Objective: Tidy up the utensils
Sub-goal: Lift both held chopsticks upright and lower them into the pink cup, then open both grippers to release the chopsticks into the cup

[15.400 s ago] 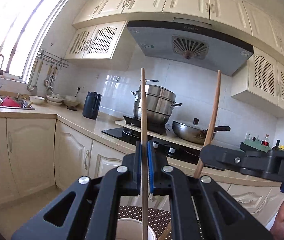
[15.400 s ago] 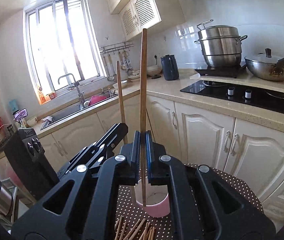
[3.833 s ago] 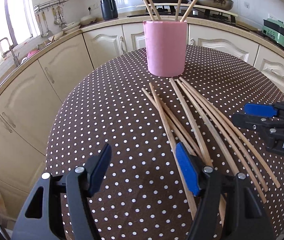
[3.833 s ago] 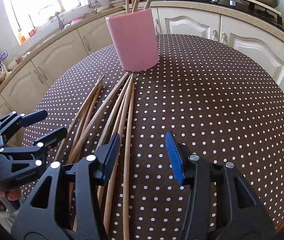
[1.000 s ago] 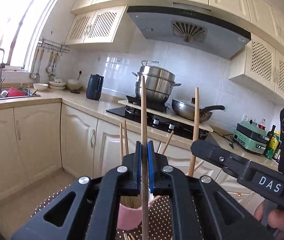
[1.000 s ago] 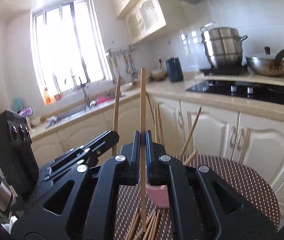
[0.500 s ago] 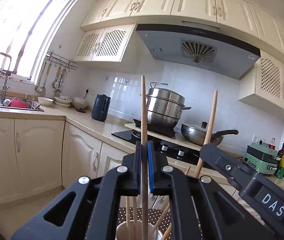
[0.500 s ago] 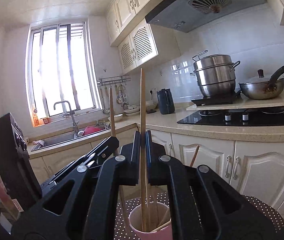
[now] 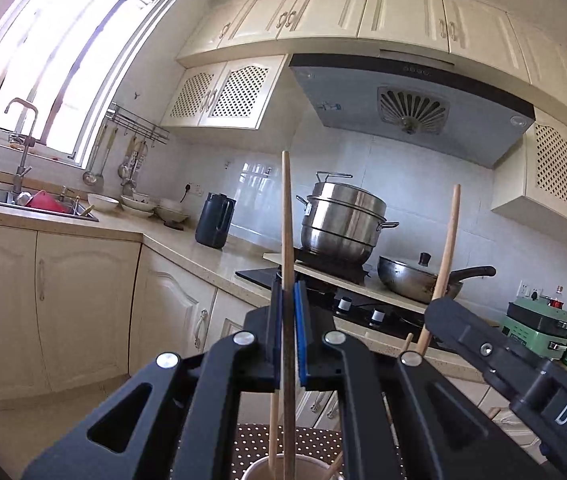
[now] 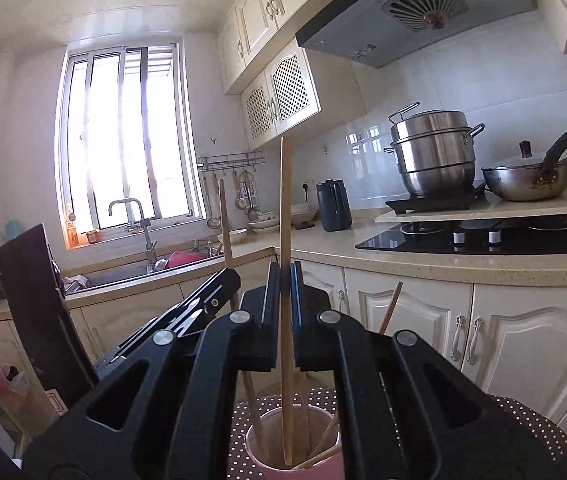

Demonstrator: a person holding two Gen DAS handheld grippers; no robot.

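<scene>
My left gripper (image 9: 288, 292) is shut on an upright wooden chopstick (image 9: 286, 216), whose lower end reaches down into the pink cup (image 9: 257, 469) at the bottom edge. My right gripper (image 10: 286, 276) is shut on another upright chopstick (image 10: 286, 208), its tip inside the same pink cup (image 10: 267, 465), where several chopsticks lean. The right gripper (image 9: 443, 308) with its chopstick (image 9: 445, 248) shows at the right of the left wrist view. The left gripper (image 10: 229, 276) shows at the left of the right wrist view.
The cup stands on a brown polka-dot table (image 10: 531, 424). Behind are cream cabinets (image 9: 83, 304), a counter with a sink (image 10: 131, 272), a dark kettle (image 9: 213, 222), a steel steamer pot (image 9: 341, 222) and a wok (image 10: 527, 176) on the hob.
Both grippers have come down over the cup with their chopsticks, so the cup sits lower in both views and the chopstick tips have entered its mouth.
</scene>
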